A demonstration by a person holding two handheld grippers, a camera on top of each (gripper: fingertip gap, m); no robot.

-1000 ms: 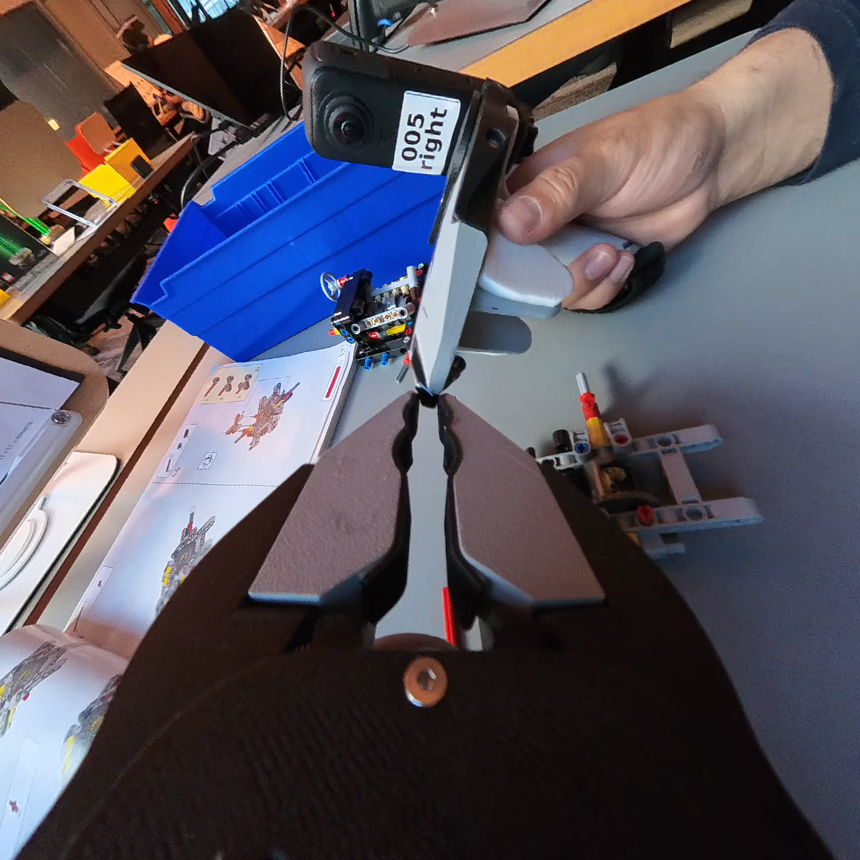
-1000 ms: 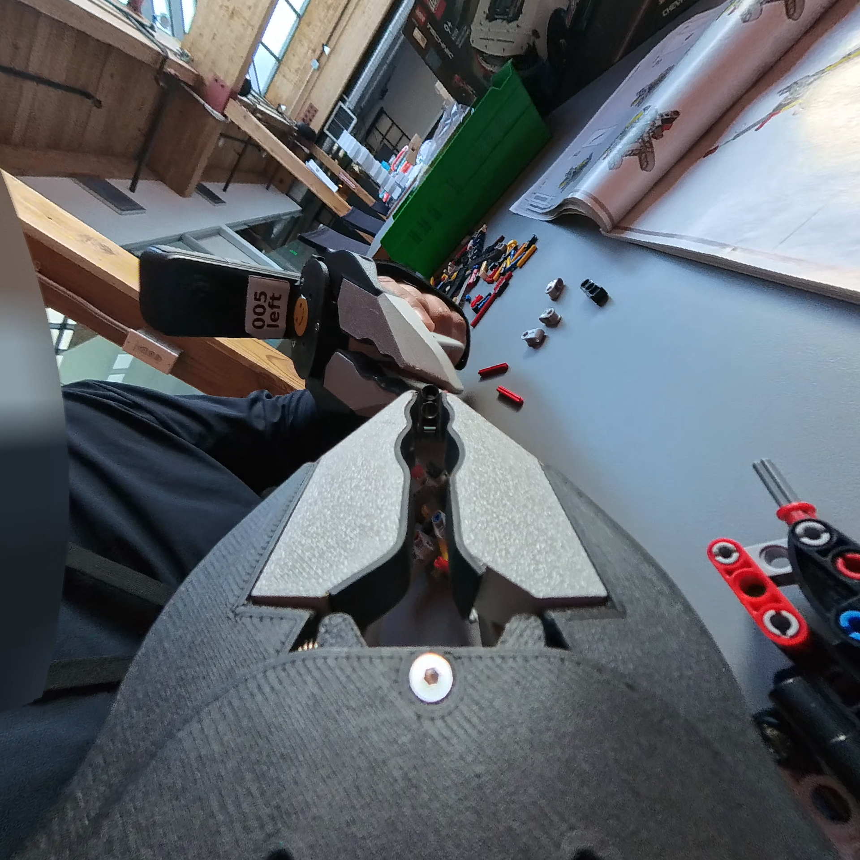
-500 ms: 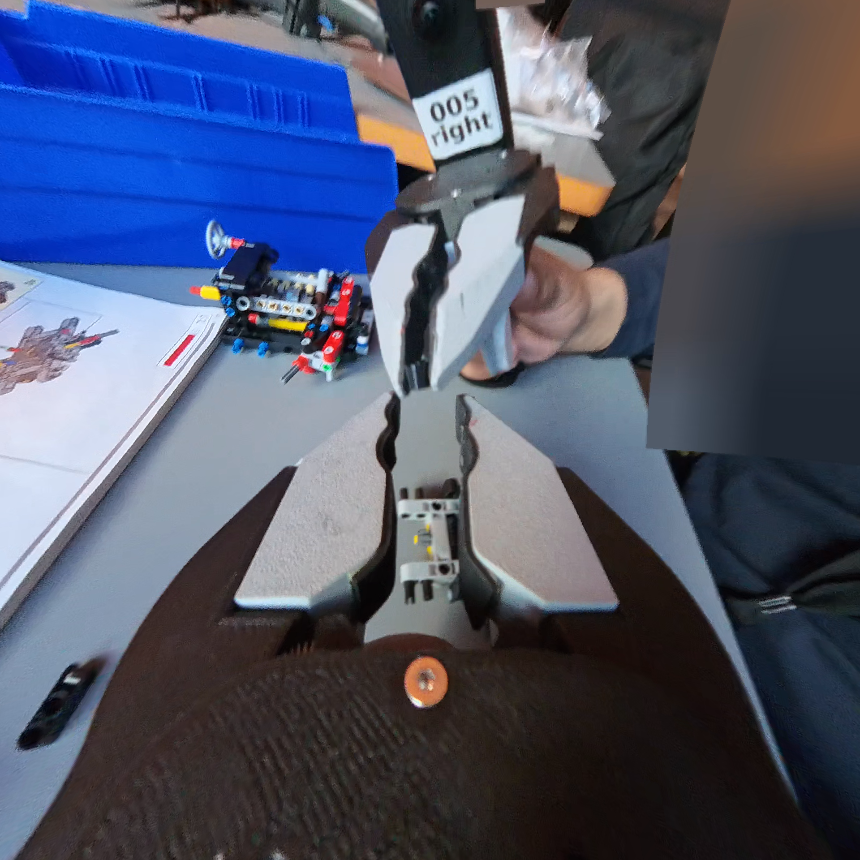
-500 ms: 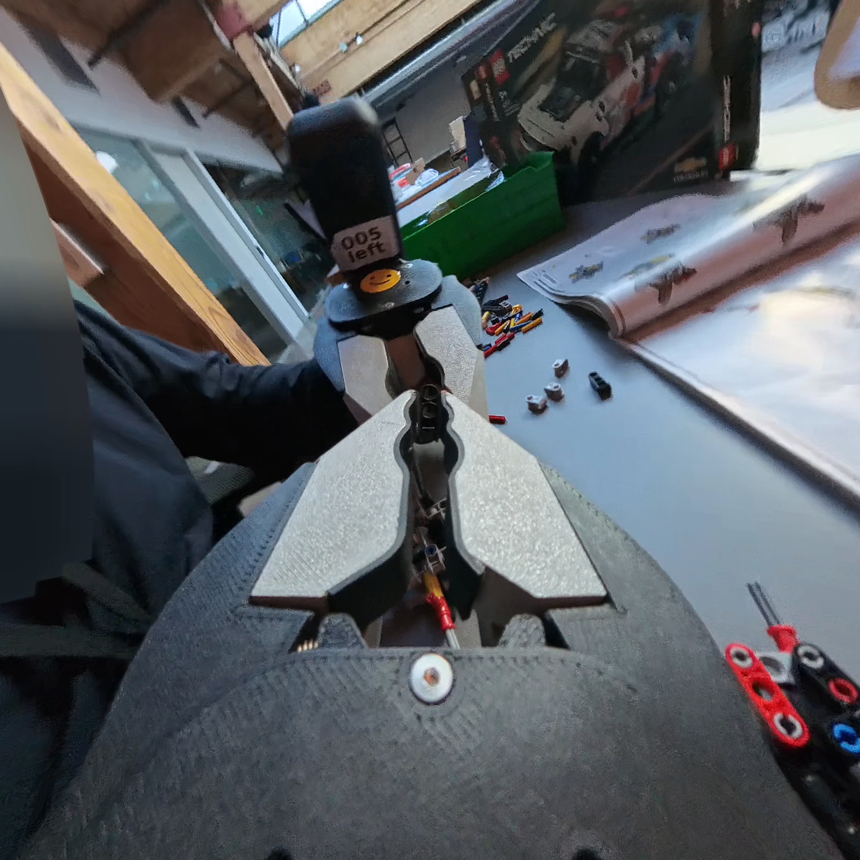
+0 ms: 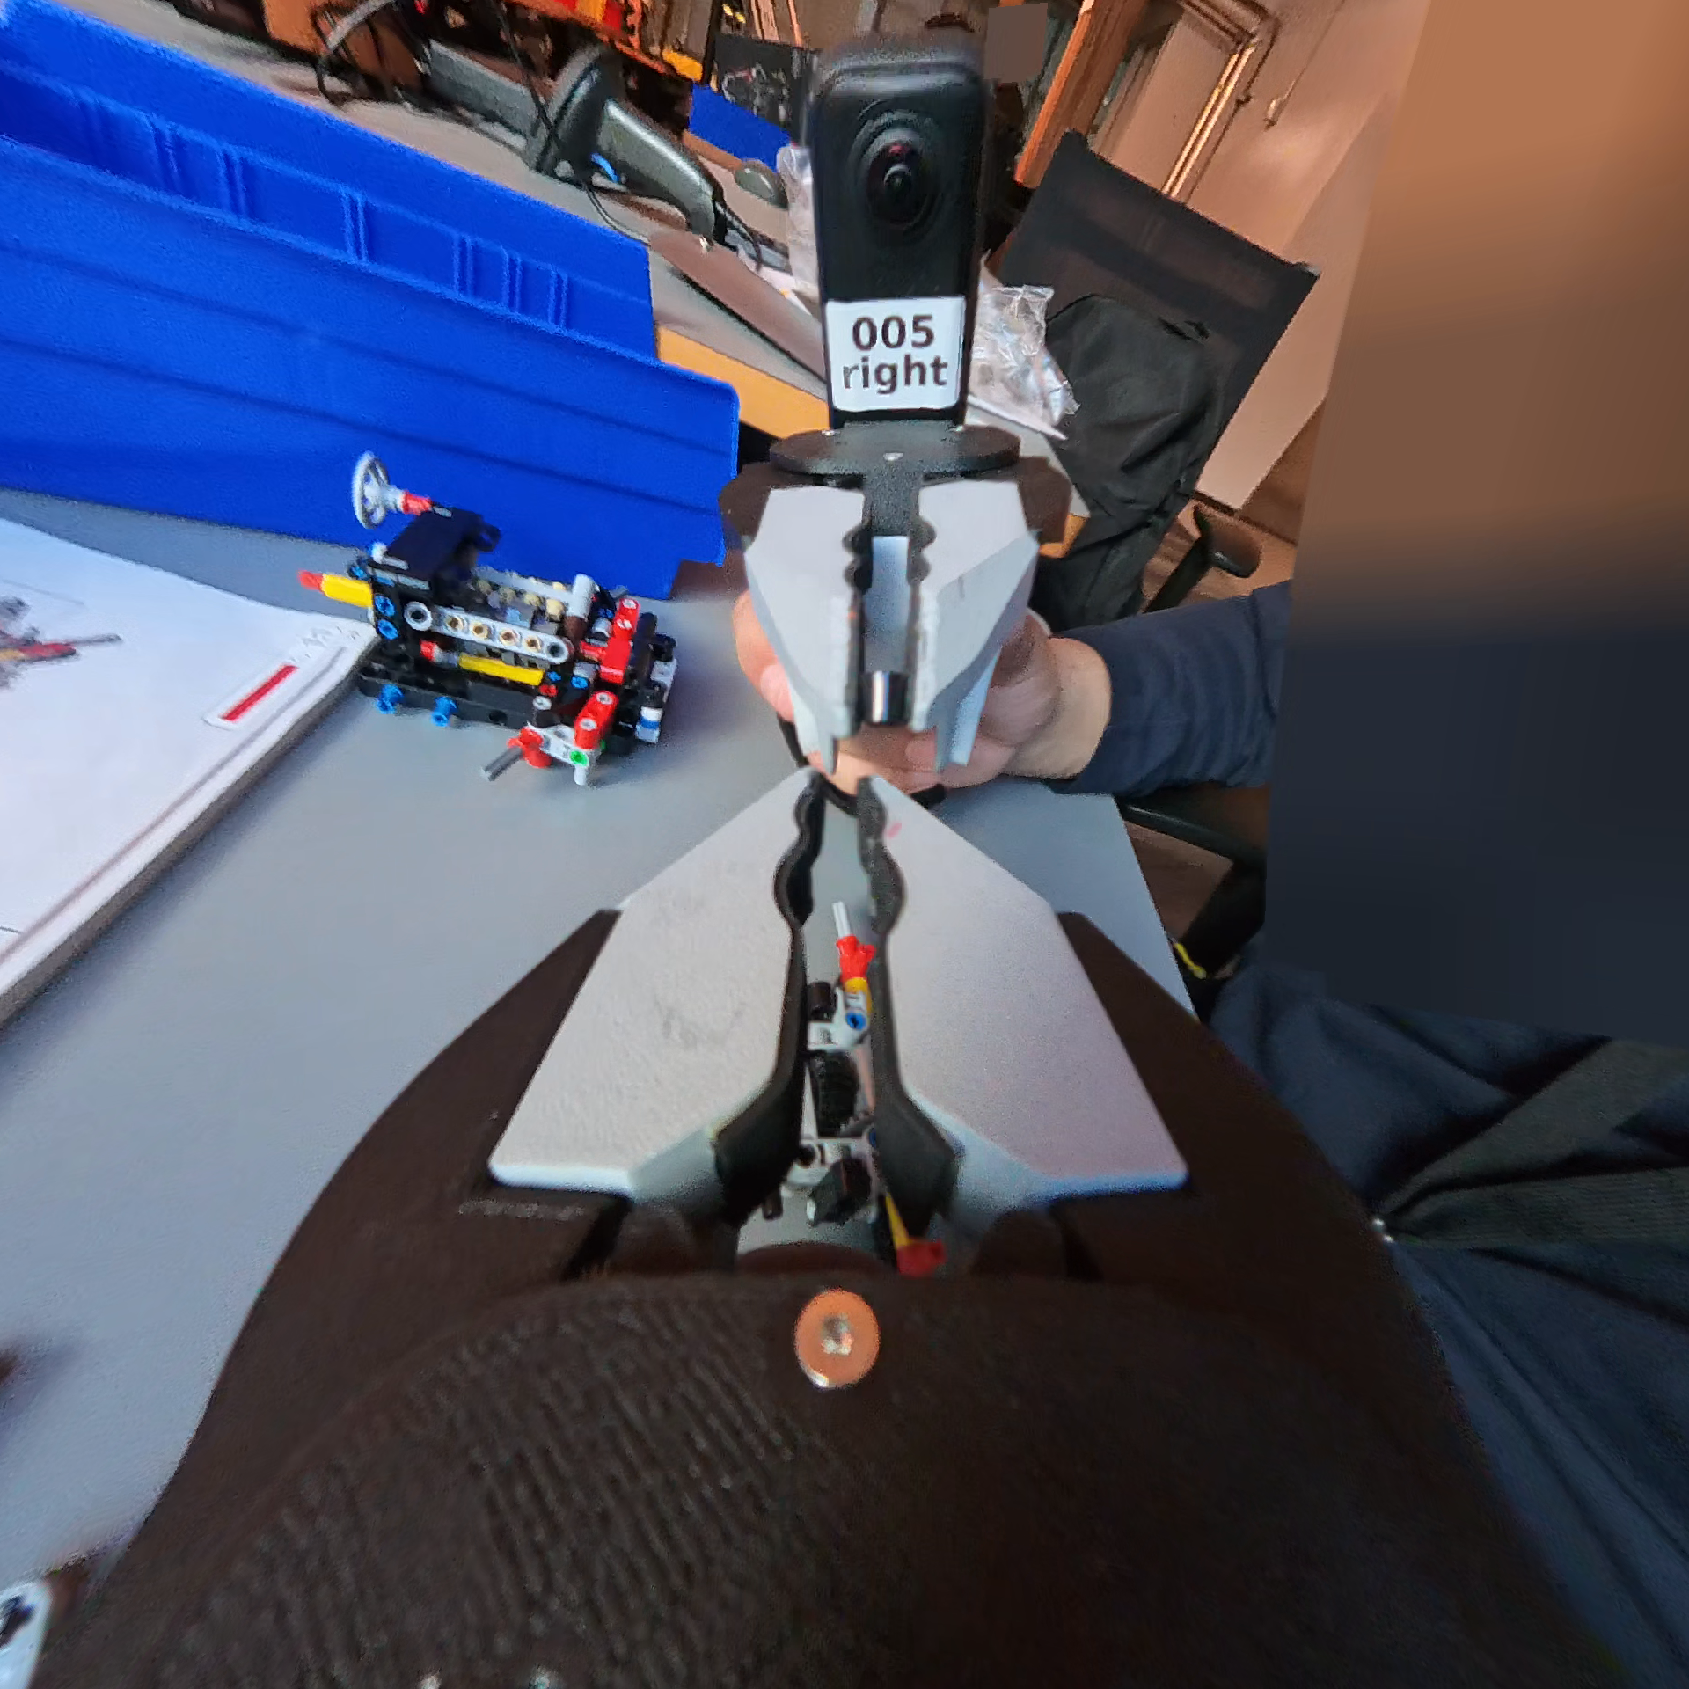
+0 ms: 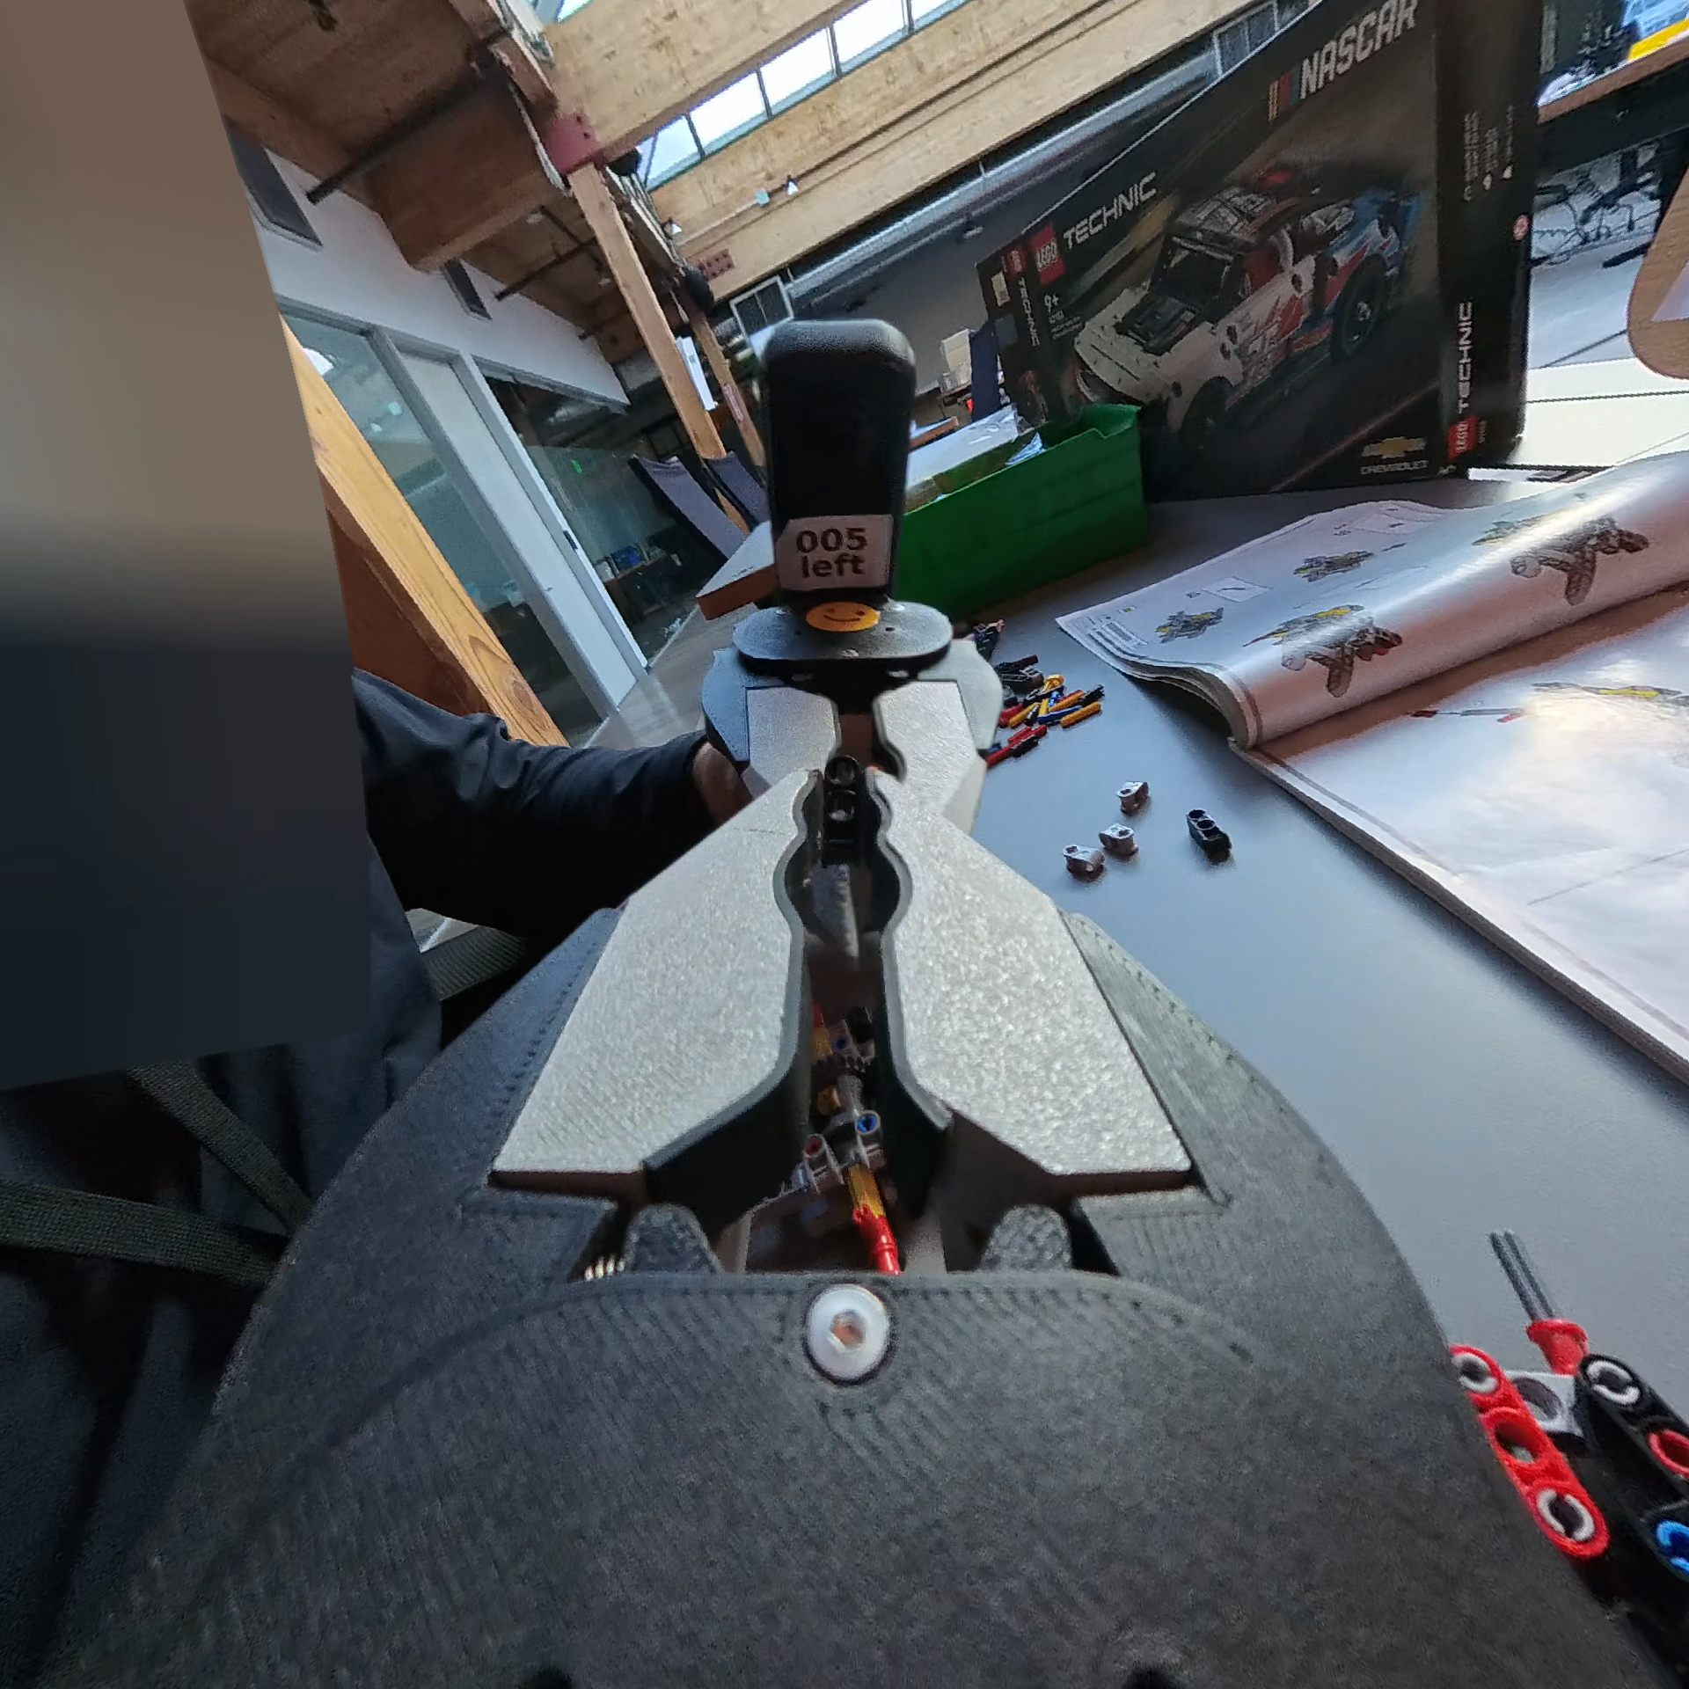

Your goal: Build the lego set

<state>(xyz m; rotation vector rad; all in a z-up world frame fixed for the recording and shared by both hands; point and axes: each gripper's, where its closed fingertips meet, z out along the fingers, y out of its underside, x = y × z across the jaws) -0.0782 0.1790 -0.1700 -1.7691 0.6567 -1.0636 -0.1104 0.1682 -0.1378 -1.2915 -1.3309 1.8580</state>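
Workshop: timber beams (image 6: 640,302), parts bins (image 5: 274,302), grey worktable (image 6: 1280,960).

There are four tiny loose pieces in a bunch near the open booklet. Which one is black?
The black connector piece, the one lying closest to the booklet. The other three are grey and lie to its left.

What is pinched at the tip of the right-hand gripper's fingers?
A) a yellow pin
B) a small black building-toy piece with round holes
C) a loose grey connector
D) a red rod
B: in the right wrist view the right gripper has its fingers closed against a small black piece with round holes, while the grey connectors lie loose on the table.
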